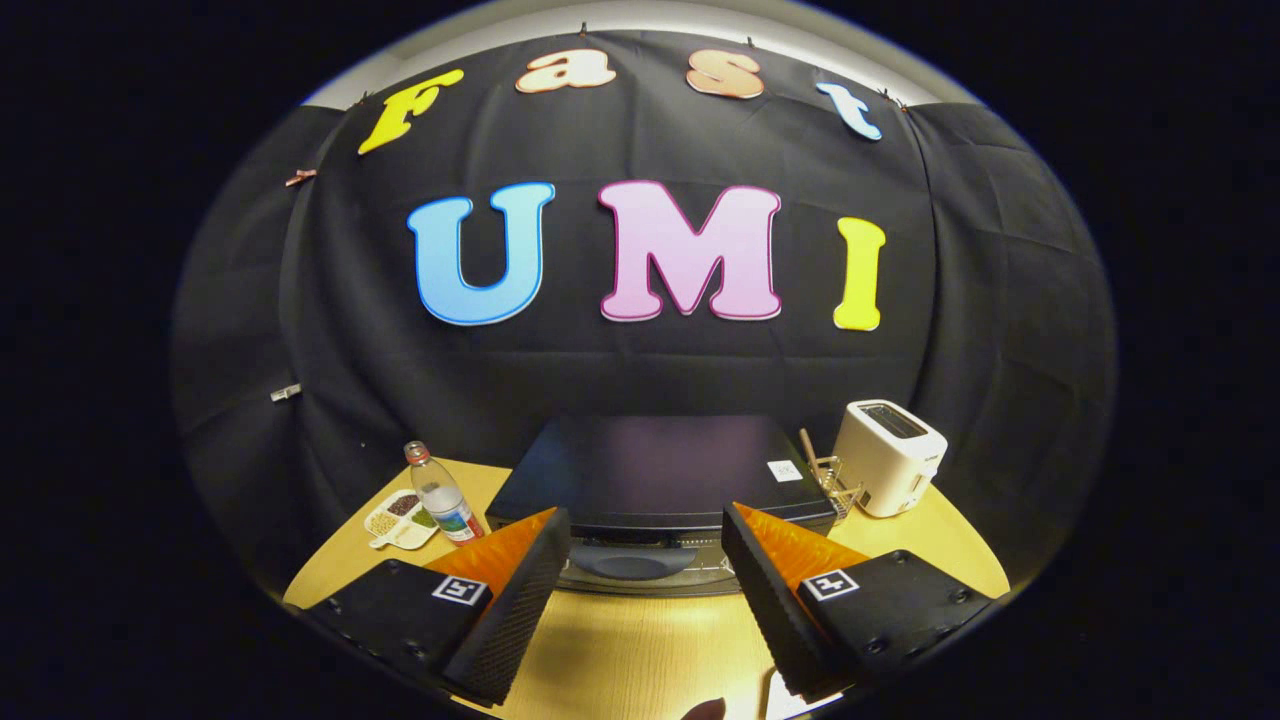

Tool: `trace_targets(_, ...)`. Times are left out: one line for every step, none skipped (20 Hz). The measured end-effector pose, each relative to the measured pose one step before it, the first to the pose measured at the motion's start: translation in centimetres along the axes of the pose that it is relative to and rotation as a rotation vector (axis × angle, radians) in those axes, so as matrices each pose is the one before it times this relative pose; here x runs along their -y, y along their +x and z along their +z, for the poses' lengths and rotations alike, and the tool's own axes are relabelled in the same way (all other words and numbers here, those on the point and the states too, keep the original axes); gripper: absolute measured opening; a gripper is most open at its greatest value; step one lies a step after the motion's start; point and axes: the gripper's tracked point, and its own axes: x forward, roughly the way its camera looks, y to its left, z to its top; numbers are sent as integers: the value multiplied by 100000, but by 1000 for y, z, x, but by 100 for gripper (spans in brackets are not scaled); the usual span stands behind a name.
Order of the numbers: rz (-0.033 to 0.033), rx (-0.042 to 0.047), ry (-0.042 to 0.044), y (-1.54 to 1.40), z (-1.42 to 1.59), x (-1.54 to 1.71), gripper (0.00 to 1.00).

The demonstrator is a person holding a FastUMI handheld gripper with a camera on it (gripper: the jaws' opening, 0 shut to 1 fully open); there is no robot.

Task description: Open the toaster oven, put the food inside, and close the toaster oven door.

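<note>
Hand-held gripper [645, 560]: fingers spread wide apart, nothing between the pads, hovering above the counter, aimed at the oven front; square marker tag on each finger block.
Toaster oven: black box-shaped toaster oven [660, 470] just beyond the fingertips, centred between them, flat dark top facing up, small white sticker on the right rear of the top.
Oven door: curved grey handle [632, 560] on the front seen in the gap between the fingers; door looks closed, hard to tell for sure from this high angle.
Counter: light wooden counter [620, 650] carrying everything, bare stretch under and between the fingers.
Food: small white sectioned dish [400, 520] with dark, green and beige bits, left of the oven, beyond the left finger, touching or nearly touching the bottle base.
Bottle: clear plastic water bottle [443, 495] with red cap and coloured label, upright but leaning in the fisheye, between dish and oven, apart from the oven.
Rack: small gold wire rack [835, 485] with a brown stick poking up, just beside the oven's right rear corner.
Toaster: white two-slot pop-up toaster [888, 457] right of the wire rack, near the counter's back edge.
Near edge: dark rounded shape and a white patch at the very bottom, below the right finger, too cut off to identify.
</note>
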Motion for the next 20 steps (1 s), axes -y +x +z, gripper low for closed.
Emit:
trace_targets(-412,-2541,196,1000,-867,-130,98)
trace_targets(-164,-1643,299,1030,-724,-181,98)
trace_targets(-123,-1948,-8,950,-678,-157,98)
trace_targets(-156,-1758,-735,980,-802,-110,98)
trace_targets(-54,-1734,-746,828,-639,-86,98)
trace_targets(18,-1799,-102,616,-700,-124,98)
trace_targets(120,-1255,405,641,-417,-209,98)
trace_targets(322,-942,631,486,-302,-225,98)
trace_targets(167,-689,482,422,-226,-166,98)
trace_targets(-524,-973,342,456,-265,27,98)
trace_targets(-601,-130,269,243,-42,-26,98)
trace_targets(-544,1134,80,269,176,-28,99)
trace_targets(-176,-810,608,43,-82,121,98)
trace_targets(-196,-536,860,120,-62,53,99)
trace_targets(-415,-42,-265,41,-46,136,99)
trace_targets(87,48,-996,-74,-191,37,99)
trace_targets(15,-311,-342,-356,-291,3,99)
trace_targets(-104,-514,742,-306,-450,94,99)
trace_targets(-372,-89,495,-705,-562,-70,99)
trace_targets(-391,213,-408,-291,-332,114,99)
